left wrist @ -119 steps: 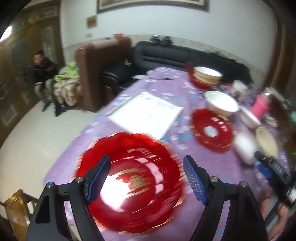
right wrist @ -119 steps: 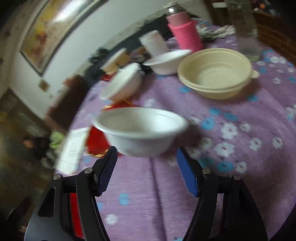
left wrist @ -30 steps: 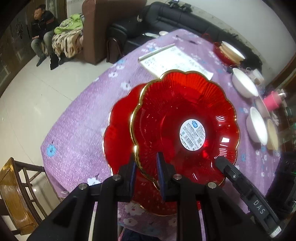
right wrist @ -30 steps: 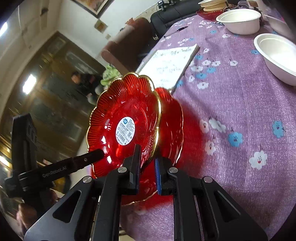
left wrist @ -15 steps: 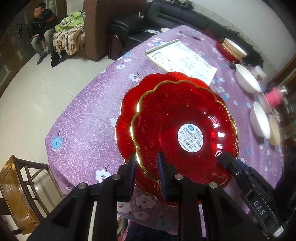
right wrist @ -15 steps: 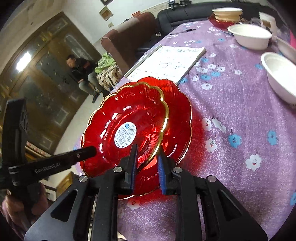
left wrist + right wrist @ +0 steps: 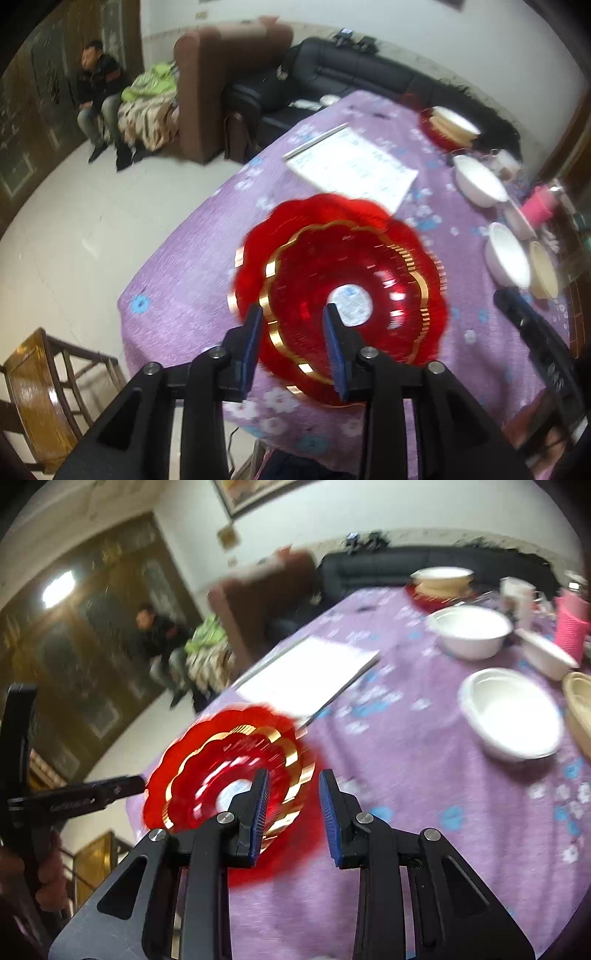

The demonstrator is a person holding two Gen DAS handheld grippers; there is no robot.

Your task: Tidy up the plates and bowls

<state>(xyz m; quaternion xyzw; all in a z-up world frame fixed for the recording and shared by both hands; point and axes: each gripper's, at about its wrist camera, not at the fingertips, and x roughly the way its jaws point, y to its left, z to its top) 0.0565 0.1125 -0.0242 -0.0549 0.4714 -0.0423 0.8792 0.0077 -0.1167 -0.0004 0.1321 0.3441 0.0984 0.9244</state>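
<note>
Two red plates stacked near the surface's corner, both hand-held grippers apart and holding nothing.

Top red plate (image 7: 354,295) sits off-centre on the bottom red plate (image 7: 332,210), close to the near edge of the purple surface (image 7: 192,258). Left hand-held gripper (image 7: 293,325) with pads spread either side of the plate rim, right hand-held gripper (image 7: 291,797) likewise parted, just beside that rim. Risk, probably: clipping the rim on the way out, skidding the stack toward the edge; everything blurry, so clearance hard to judge. Left view alone shows the chair (image 7: 33,398) below that corner. Right view alone gives the inside of the white bowl (image 7: 511,712) well beyond the plates, plus the notepad (image 7: 306,679) just behind them.
</note>
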